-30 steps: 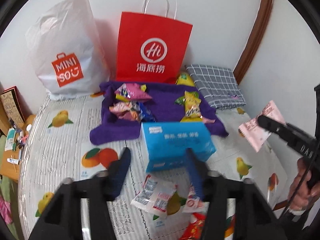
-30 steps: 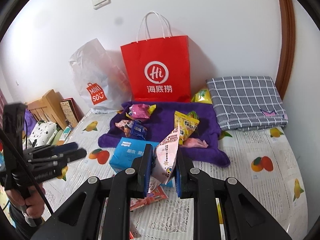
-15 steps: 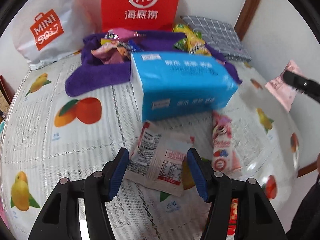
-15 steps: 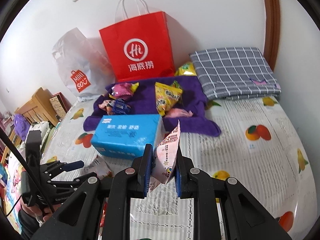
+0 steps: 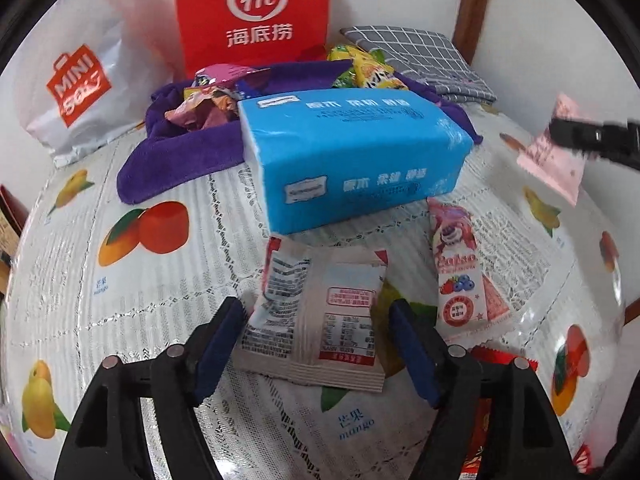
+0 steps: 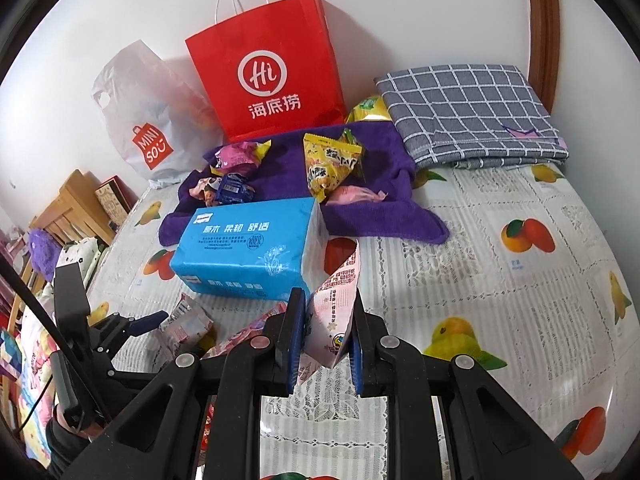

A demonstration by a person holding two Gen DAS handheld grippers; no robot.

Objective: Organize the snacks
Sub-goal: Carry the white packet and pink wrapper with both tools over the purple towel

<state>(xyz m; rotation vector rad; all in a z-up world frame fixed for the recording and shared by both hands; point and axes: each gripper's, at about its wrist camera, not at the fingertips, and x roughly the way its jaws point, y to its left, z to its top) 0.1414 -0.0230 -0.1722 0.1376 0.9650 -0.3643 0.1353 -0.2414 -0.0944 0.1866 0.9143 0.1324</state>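
Observation:
My left gripper (image 5: 316, 312) hangs low over the fruit-print tablecloth, its jaws opening. A grey-white snack packet (image 5: 320, 320) lies flat between its blue fingers, which do not press on it. A pink berry-print packet (image 5: 460, 272) lies just to the right. My right gripper (image 6: 328, 294) is shut on a pink snack packet (image 6: 336, 312), held upright above the cloth beside the blue tissue pack (image 6: 248, 248). The left wrist view shows that pink packet (image 5: 548, 160) at the right edge. Several snacks lie on a purple towel (image 6: 372, 184) behind the tissue pack.
A red paper bag (image 6: 272, 64) and a white Miniso bag (image 6: 152, 120) stand against the back wall. A folded grey checked cloth (image 6: 468, 112) lies at the back right. A red packet (image 5: 496, 360) lies by the left gripper's right finger. Wooden furniture (image 6: 68, 212) stands left.
Both grippers have come down toward the cloth. The left one now straddles the grey-white packet with wider jaws. The right one still grips the pink packet.

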